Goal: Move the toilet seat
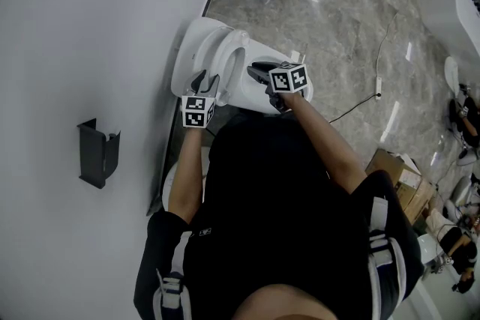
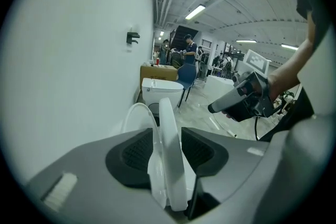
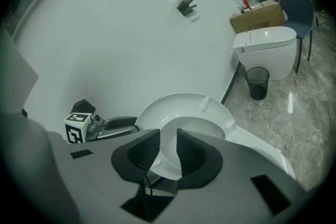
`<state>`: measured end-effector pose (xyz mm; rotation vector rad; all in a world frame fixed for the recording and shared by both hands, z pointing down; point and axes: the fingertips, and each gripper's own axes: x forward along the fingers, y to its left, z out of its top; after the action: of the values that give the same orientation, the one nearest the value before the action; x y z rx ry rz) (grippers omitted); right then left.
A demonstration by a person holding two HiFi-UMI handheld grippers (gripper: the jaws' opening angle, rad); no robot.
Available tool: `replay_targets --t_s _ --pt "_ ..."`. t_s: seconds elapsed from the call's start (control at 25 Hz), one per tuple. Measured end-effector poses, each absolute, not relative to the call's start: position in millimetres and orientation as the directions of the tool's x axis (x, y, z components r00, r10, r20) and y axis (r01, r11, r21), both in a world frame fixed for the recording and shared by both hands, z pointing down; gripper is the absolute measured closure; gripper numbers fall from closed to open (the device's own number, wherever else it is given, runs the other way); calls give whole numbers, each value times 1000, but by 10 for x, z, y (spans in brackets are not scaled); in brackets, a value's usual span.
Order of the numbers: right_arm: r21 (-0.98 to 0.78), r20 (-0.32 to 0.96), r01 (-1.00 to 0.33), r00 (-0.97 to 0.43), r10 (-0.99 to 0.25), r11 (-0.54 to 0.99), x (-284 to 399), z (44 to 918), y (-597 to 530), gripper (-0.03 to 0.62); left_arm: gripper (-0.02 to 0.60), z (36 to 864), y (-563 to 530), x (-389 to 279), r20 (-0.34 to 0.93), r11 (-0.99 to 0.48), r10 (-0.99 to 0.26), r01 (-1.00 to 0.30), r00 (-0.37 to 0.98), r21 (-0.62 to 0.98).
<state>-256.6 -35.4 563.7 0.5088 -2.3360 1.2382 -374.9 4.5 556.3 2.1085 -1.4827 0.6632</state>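
Seat [image 2: 164,118] rim clamped in left gripper [image 2: 169,148], right gripper [image 3: 168,152] released, holding nothing; best swing it slowly along its own arc, no twisting.

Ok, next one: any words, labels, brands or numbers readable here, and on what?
No readable text anywhere.
Marker cubes: black-and-white square patterns only, no letters.
Cardboard box: any print is too small to read.
Toilet seat: no brand mark shows.
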Motion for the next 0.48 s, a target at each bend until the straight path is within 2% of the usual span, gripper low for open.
replay_targets --t_s 0.48 --pt "-668 543 -501 -834 -99 551 -2382 5630 -262 496 430 5382 95 -3818 593 -242 -766 -966 246 88"
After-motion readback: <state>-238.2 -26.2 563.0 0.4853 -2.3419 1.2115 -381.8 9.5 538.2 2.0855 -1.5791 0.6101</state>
